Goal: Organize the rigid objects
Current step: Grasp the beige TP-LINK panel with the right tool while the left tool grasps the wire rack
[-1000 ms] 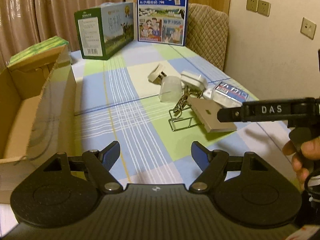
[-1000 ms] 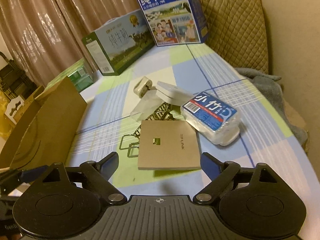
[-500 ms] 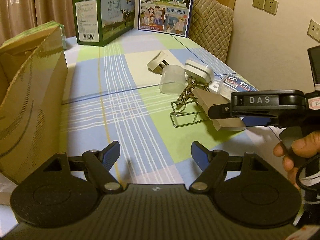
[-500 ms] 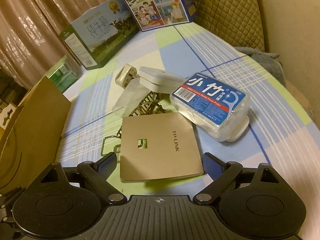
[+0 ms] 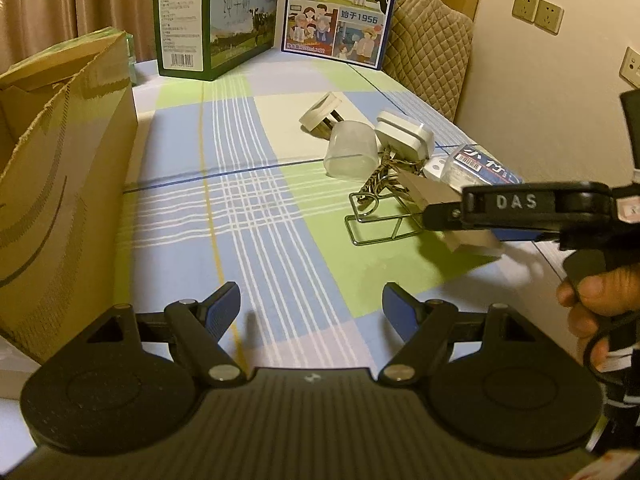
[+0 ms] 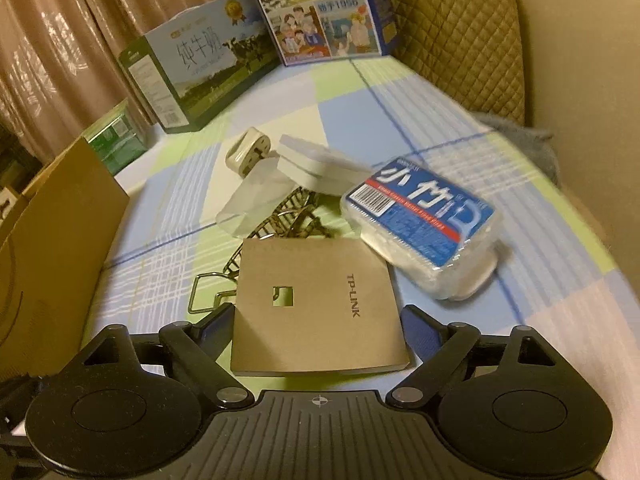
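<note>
1. Two views, left wrist first: the left tongs (image 5: 312,306) hang over bare checked cloth on the counter (image 5: 248,208), jaws apart with nothing between them.
2. A cardboard box (image 5: 64,184) stands at the left edge of the counter. At the far end stand a green milk carton (image 5: 212,20) and a blue milk carton (image 5: 342,12).
3. To the right lies the clutter: a white plug (image 5: 318,112), a clear plastic cup (image 5: 352,156) on its side, a white charger block (image 5: 404,134), and a wire rack (image 5: 380,216). A hand (image 5: 600,300) grips the other tool at the right.
4. Right wrist view: the right tongs (image 6: 318,326) straddle the near end of the beige TP-LINK panel (image 6: 316,304), jaws closing, the panel between them. The blue pads look just beside its edges; I cannot tell that they press on it.
5. The panel lies flat, partly over the wire rack (image 6: 212,292). Just right of it sits a blue-labelled plastic pack (image 6: 420,216), with the charger block (image 6: 316,164) behind.
</note>
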`<state>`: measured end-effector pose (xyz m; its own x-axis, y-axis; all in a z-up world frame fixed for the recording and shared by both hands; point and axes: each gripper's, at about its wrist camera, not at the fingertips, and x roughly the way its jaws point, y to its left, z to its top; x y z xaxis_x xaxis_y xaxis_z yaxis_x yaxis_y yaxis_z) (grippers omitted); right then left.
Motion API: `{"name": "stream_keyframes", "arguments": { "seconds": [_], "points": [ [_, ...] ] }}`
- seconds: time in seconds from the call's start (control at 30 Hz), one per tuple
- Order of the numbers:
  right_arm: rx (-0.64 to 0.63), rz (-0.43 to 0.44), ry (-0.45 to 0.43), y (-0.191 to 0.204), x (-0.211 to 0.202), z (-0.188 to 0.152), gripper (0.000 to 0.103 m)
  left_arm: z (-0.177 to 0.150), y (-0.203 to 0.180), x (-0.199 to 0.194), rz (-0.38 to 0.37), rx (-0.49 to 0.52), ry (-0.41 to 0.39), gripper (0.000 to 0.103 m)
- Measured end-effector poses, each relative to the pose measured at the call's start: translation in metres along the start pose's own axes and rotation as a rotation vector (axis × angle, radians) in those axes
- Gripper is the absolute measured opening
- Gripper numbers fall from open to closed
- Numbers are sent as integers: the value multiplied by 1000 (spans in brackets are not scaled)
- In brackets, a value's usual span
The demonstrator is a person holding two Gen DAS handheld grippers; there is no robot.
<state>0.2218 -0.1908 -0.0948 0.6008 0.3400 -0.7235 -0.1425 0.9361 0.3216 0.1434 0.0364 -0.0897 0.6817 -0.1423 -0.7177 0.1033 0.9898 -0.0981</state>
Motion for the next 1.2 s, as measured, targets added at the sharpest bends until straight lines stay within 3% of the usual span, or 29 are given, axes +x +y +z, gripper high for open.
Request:
{"name": "stream_keyframes", "arguments": {
  "seconds": [0.43, 0.7, 0.93, 1.2],
  "points": [
    [-120, -203, 9, 4, -13, -19, 85, -1, 3, -3, -6, -6, -11, 75],
    [-235, -65, 56, 23, -6, -27, 85, 3, 4, -6, -19, -21, -24, 75],
    [-163, -188, 48, 3, -21, -34, 85, 23, -8, 7, -45, -25, -51, 77],
    [-114, -230, 38, -11, -29, -38, 85, 42, -43, 43, -70, -45, -80, 86]
  ]
}}
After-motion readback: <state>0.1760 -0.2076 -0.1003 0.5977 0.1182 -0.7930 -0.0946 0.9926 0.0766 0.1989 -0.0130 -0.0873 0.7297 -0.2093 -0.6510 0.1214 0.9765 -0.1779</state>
